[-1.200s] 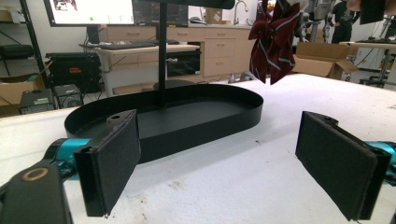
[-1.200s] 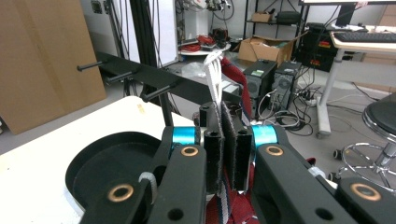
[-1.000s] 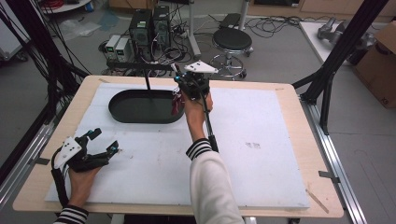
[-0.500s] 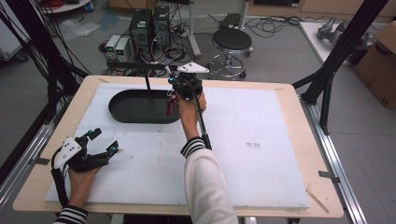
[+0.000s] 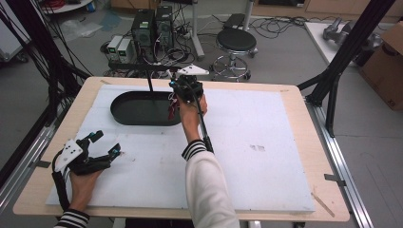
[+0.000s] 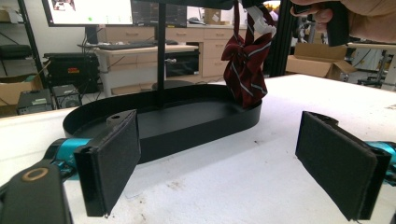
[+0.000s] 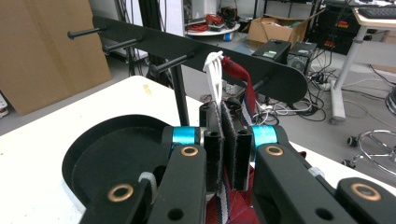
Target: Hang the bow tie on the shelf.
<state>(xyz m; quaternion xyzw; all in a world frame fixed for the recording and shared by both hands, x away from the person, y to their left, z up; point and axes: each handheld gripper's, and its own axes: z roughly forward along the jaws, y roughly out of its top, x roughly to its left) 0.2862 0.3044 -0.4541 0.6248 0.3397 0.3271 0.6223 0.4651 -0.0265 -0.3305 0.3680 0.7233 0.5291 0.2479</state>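
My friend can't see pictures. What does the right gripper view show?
The right gripper is shut on a dark red striped tie, holding its band up near a peg of a black rack. The rack's oval black tray sits below on the white table.

Open white board right of tray; rack post blocks its middle.

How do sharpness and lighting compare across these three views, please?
High view: even overhead light, soft shadows, slightly soft throughout. Left gripper view: the dark red striped cloth bow tie is fairly crisp, while a bright monitor glares top left. Right gripper view: the right hand-held gripper looms large, with a reasonably sharp background.
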